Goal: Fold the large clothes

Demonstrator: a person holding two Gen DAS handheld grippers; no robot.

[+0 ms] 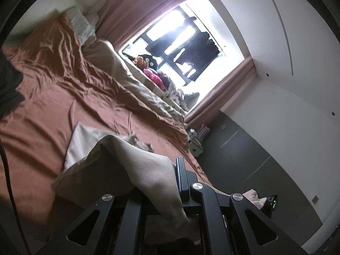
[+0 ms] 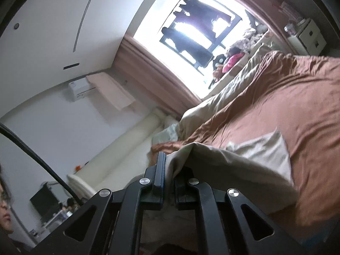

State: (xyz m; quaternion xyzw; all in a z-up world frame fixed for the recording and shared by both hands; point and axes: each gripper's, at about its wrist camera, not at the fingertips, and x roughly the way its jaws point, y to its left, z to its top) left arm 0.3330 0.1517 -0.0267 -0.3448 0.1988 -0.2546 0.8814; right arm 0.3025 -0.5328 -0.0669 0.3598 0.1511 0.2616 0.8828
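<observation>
A large beige garment (image 1: 146, 165) is lifted above a bed with a rust-brown cover (image 1: 53, 80). My left gripper (image 1: 170, 174) is shut on one edge of it; the cloth drapes over the jaws and hides the left finger. My right gripper (image 2: 170, 170) is shut on another edge of the same beige garment (image 2: 229, 165), which hangs from the jaws toward the bed (image 2: 297, 106). A paler part of the garment (image 1: 85, 140) lies on the cover, also seen in the right wrist view (image 2: 265, 148).
A beige duvet (image 1: 136, 85) lies bunched along the bed's far side under a bright window (image 1: 187, 42) with pink curtains. Toys (image 1: 153, 74) sit on the sill. A white nightstand (image 2: 310, 36) stands beside the bed. A dark garment (image 1: 8, 85) lies at the left edge.
</observation>
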